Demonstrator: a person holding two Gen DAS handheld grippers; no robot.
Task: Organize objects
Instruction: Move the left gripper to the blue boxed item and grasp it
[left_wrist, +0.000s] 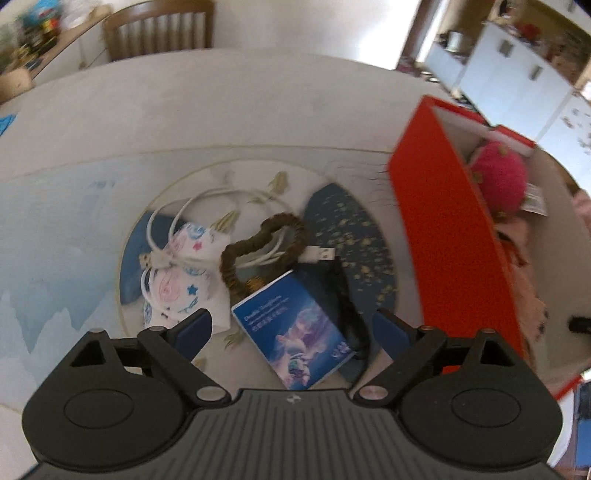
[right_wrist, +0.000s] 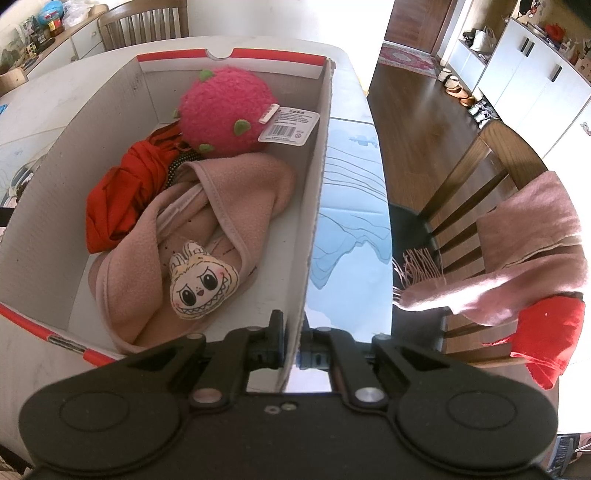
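Observation:
My left gripper (left_wrist: 291, 326) is open and empty, just above a blue booklet (left_wrist: 295, 334) on the table. Beyond it lie a brown scrunchie (left_wrist: 258, 247), a white USB cable (left_wrist: 229, 206) and a small printed pouch (left_wrist: 184, 273). A black cable (left_wrist: 347, 306) lies right of the booklet. The red cardboard box (left_wrist: 443, 229) stands to the right. My right gripper (right_wrist: 291, 339) is shut on the box's right wall (right_wrist: 317, 192). Inside the box lie a pink plush fruit (right_wrist: 225, 110), a red cloth (right_wrist: 122, 192), a pink fleece (right_wrist: 221, 229) and a small cream monster plush (right_wrist: 201, 282).
The items lie on a round printed patch of the table mat (left_wrist: 351, 229). A wooden chair (right_wrist: 480, 206) with a pink scarf (right_wrist: 517, 258) and a red cloth (right_wrist: 550, 332) stands right of the table. Another chair (left_wrist: 159, 29) stands at the far side.

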